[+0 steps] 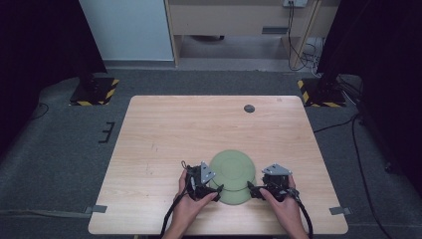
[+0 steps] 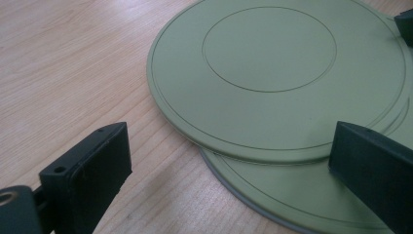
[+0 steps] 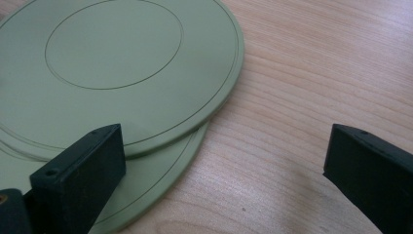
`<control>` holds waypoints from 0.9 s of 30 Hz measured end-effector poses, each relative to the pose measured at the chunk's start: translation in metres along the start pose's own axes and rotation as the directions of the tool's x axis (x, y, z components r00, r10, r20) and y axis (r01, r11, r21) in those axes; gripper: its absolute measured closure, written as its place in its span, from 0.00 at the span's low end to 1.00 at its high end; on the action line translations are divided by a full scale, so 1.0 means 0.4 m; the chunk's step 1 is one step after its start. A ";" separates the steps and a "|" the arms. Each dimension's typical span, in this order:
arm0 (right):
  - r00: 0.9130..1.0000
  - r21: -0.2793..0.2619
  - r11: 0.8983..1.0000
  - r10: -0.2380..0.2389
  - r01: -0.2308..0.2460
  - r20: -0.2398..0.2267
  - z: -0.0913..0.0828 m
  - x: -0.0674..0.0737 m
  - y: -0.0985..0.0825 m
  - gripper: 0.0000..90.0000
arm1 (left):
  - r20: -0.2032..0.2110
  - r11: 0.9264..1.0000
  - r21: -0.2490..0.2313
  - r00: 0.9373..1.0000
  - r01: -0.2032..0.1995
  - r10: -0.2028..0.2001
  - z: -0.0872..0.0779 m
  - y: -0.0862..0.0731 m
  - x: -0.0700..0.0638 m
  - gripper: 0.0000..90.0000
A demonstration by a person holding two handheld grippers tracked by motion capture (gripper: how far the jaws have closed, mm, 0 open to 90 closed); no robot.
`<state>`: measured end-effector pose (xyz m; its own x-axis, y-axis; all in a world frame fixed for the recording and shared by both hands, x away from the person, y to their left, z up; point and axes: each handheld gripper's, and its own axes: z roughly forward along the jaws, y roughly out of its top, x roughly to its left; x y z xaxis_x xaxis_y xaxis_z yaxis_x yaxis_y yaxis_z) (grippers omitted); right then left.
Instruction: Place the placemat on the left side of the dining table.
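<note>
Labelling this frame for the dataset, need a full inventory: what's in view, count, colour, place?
plates: 2, pale green, stacked off-centre upside down on the near middle of the table, top one shifted farther from the person than the bottom one
table: 1, light wood, centre of the high view
round insert: 1, dark grey, far side of the tabletop
floor stands: 2, black with yellow-black striped edges, beyond the table's far corners
left gripper: 1, black, open, at the plates' left edge
right gripper: 1, black, open, at the plates' right edge
hands: 2, one holding each gripper
</note>
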<state>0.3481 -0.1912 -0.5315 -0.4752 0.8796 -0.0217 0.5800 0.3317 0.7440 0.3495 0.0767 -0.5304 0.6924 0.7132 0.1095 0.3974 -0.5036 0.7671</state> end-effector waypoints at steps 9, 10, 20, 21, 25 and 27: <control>1.000 0.003 1.000 -0.006 0.006 -0.011 -0.003 0.000 -0.001 0.03 | -0.002 1.000 -0.007 1.000 0.020 -0.020 -0.002 -0.001 0.008 0.03; 1.000 0.003 1.000 -0.001 0.001 -0.008 -0.002 -0.002 -0.001 0.03 | -0.001 1.000 -0.004 1.000 0.022 -0.022 -0.002 0.000 0.009 0.03; 1.000 0.001 1.000 0.019 -0.019 0.005 0.007 -0.011 0.002 0.01 | -0.014 1.000 -0.012 1.000 0.021 -0.021 0.001 0.003 0.013 0.03; 1.000 -0.002 1.000 0.018 -0.018 0.006 0.006 -0.012 0.002 0.02 | -0.019 1.000 -0.013 1.000 0.019 -0.020 -0.001 0.002 0.015 0.04; 1.000 -0.005 1.000 0.023 -0.023 0.022 0.005 -0.021 0.001 0.03 | -0.031 1.000 -0.010 0.999 0.025 -0.025 -0.003 0.000 0.021 0.04; 0.999 -0.003 0.999 0.033 -0.033 0.025 0.006 -0.026 0.001 0.02 | -0.030 0.999 -0.010 0.999 0.032 -0.032 -0.002 -0.002 0.024 0.04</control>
<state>0.3548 -0.1995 -0.5323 -0.4395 0.8981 -0.0135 0.5931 0.3015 0.7466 0.3554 0.0844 -0.5293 0.6609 0.7432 0.1040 0.4132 -0.4761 0.7763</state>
